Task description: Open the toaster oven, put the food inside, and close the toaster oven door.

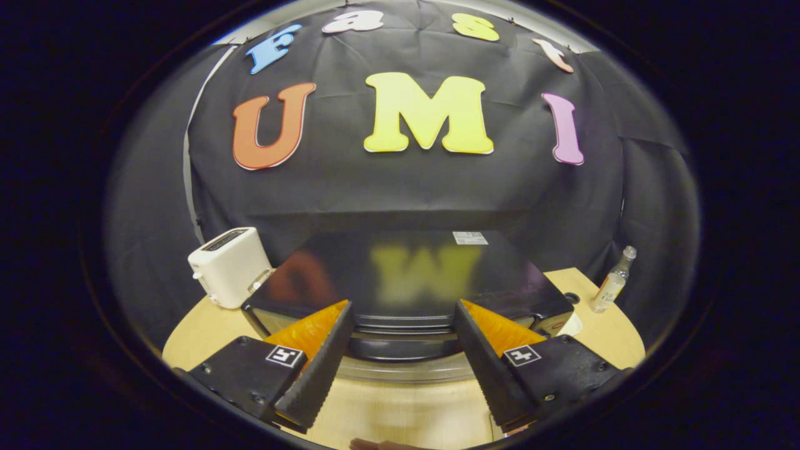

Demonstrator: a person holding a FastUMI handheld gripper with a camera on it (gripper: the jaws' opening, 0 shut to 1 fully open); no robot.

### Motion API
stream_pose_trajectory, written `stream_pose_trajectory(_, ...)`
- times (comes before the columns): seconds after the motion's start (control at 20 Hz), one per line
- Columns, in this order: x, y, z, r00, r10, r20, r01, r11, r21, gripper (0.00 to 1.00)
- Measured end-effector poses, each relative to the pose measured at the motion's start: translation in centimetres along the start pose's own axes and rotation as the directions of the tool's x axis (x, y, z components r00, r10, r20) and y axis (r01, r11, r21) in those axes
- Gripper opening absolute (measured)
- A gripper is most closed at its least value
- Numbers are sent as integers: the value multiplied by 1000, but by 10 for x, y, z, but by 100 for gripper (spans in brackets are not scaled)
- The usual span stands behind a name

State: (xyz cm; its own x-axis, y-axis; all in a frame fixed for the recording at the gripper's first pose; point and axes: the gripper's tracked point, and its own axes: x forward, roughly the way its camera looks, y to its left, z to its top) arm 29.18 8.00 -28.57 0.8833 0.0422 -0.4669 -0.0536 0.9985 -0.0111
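Note:
A black toaster oven (406, 275) stands on the wooden table just ahead of my fingers, seen from above with its glossy top reflecting the wall. Its front edge and door handle bar (403, 325) lie between my two fingertips. My gripper (403, 312) is open, the fingers spread wide on either side of the handle and touching nothing that I can make out. Whether the door is shut tight is hard to tell from this steep angle. No food is visible.
A white slot toaster (230, 265) stands left of the oven. A small clear bottle (612, 281) stands at the right on the wooden table (406, 412). A white object (572, 325) peeks out by the oven's right front corner.

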Motion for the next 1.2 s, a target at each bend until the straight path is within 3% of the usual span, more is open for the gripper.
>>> stream_pose_trajectory(0.6, -68, 0, -53, 1000, 10, 18, -10, 1000, -10, 100)
stream_pose_trajectory(1.2, -98, -3, -124, 1000, 1, 0, -1, 999, -50, 100)
